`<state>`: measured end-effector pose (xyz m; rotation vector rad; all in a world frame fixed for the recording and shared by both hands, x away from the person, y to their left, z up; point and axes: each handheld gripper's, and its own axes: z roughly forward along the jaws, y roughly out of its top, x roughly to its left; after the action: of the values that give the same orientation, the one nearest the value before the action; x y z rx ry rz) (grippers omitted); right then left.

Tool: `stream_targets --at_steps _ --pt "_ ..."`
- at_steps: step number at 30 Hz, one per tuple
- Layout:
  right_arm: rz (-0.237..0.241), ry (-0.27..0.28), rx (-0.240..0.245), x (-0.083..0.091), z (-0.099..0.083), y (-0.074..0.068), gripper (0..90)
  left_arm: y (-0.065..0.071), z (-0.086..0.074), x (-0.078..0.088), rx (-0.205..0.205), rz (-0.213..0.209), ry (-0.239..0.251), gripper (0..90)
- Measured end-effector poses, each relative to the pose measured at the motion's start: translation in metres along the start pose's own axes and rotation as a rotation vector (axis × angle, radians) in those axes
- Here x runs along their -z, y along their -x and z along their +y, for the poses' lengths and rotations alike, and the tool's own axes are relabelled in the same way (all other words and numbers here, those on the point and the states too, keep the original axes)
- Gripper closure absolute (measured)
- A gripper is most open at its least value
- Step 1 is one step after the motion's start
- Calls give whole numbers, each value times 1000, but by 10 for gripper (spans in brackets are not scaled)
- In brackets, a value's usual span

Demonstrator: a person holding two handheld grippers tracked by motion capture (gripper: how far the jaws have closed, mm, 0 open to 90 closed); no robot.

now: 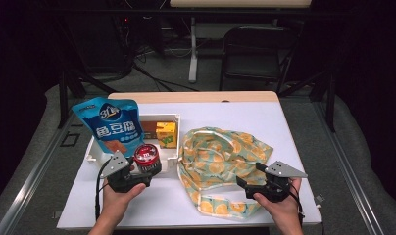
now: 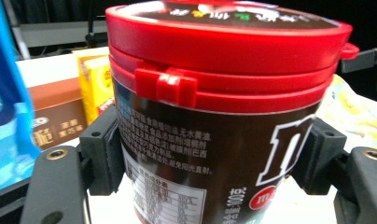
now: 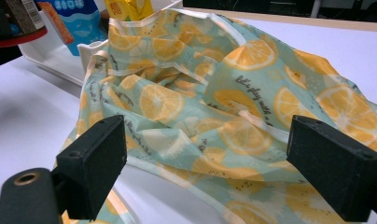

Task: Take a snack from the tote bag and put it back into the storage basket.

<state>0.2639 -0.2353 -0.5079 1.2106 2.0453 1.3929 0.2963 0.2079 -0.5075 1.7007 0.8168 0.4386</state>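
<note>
Left gripper [image 1: 148, 169] clamped on a red-lidded candy tub [image 1: 146, 157], fingers [image 2: 101, 156] pressing opposite sides of the brown body below the lid; tub upright, long axis vertical, lifted just beside the near rim of the white tray [image 1: 95, 147]. Right gripper [image 1: 249, 175] released, fingers [image 3: 95, 165] spread wide and empty, with the edge of the orange-print fabric bag [image 1: 225, 156] lying directly ahead between them, not yet pinched. Bag slumped flat on the tabletop [image 1: 294, 132], to the right of the tub; right hand nearer the bag, left hand carrying the load. Likely next: bag mouth to be opened before the tub can enter
</note>
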Motion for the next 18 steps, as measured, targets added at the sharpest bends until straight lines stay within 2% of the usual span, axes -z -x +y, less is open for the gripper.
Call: stream_targets --at_steps 3,8,11,18 --pt "6 7 -23 0 -1 4 117 -6 -1 4 6 15 0 259" --pt "14 -5 -2 -1 -1 3 114 -16 -1 9 27 45 11 258" --pt "8 0 -3 -1 -2 3 114 -21 -2 10 27 60 5 258" --pt "6 -2 -13 -3 -3 5 116 -33 -11 7 61 78 -12 259"
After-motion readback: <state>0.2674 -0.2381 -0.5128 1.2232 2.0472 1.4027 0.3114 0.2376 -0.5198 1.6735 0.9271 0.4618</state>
